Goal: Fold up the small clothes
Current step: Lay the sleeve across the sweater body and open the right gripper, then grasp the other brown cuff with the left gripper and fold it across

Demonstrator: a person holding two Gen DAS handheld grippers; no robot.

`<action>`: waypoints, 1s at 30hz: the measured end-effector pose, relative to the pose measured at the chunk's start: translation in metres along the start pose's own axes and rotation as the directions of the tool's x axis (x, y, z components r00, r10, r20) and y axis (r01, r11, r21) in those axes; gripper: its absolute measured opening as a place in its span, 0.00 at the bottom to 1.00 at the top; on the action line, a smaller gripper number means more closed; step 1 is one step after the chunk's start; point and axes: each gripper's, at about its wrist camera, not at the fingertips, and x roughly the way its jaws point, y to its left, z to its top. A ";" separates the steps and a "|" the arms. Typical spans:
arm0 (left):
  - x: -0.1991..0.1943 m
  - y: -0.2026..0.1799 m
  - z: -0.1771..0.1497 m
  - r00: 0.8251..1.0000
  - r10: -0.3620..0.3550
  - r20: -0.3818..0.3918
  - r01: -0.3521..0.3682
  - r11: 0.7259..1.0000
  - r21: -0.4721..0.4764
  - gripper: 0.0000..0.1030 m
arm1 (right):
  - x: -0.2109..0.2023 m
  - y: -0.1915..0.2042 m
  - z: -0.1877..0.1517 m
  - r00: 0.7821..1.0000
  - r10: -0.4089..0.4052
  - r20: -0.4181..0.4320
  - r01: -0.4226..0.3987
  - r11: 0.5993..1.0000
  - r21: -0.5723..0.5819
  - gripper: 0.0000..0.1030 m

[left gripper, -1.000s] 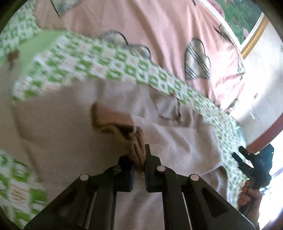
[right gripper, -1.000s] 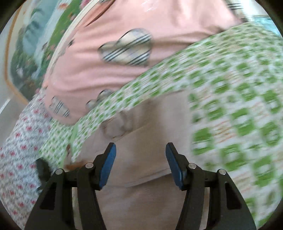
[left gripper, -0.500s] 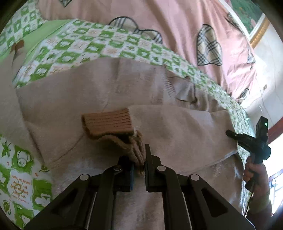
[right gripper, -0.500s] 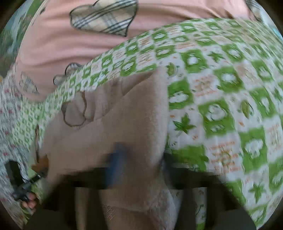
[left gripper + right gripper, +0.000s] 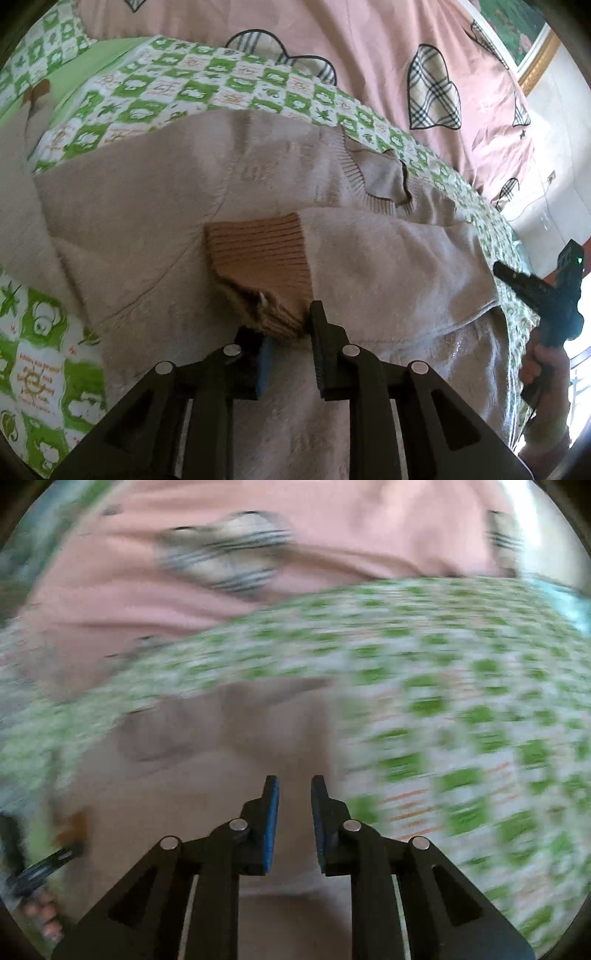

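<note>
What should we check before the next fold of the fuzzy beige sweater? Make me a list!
1. Brown ribbed cuff lies on the fuzzy beige sweater's chest: ok.
2. Left gripper has let go of the cuff: not ok, cuff sits between its fingers.
3. Right gripper carries nothing: ok, narrow bare gap.
4. Sweater lies on the green checked sheet: ok.
5. Other sleeve folded: cannot tell.
</note>
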 end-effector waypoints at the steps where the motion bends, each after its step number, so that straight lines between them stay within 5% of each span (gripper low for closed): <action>1: -0.002 0.001 -0.002 1.000 0.001 0.000 -0.001 1.000 -0.004 0.19 | 0.009 0.004 -0.005 0.999 0.004 -0.038 -0.004 1.000 -0.006 0.31; 4: -0.018 0.006 -0.006 1.000 0.009 0.010 -0.009 1.000 -0.004 0.19 | 0.028 -0.004 -0.015 0.992 -0.070 -0.102 0.072 0.997 0.011 0.34; 7: -0.047 0.022 -0.006 0.998 0.040 0.054 -0.039 0.999 -0.016 0.23 | 0.014 -0.008 -0.014 0.997 -0.023 -0.074 0.028 0.998 0.061 0.38; 10: -0.070 0.044 0.005 0.991 0.088 0.101 -0.084 0.995 -0.050 0.37 | -0.007 0.004 -0.015 0.999 0.036 -0.033 -0.035 0.999 0.033 0.48; 15: -0.095 0.100 0.040 0.965 0.214 0.154 -0.188 0.968 -0.166 0.56 | -0.025 0.029 -0.026 0.991 0.132 -0.016 -0.131 0.991 0.020 0.50; 24: -0.081 0.207 0.121 0.929 0.352 0.111 -0.297 0.892 -0.340 0.61 | -0.017 0.056 -0.051 0.977 0.201 -0.069 -0.201 0.980 0.009 0.50; 30: -0.066 0.258 0.159 0.925 0.371 0.089 -0.296 0.845 -0.445 0.60 | -0.011 0.059 -0.052 0.977 0.191 -0.092 -0.192 0.981 -0.004 0.50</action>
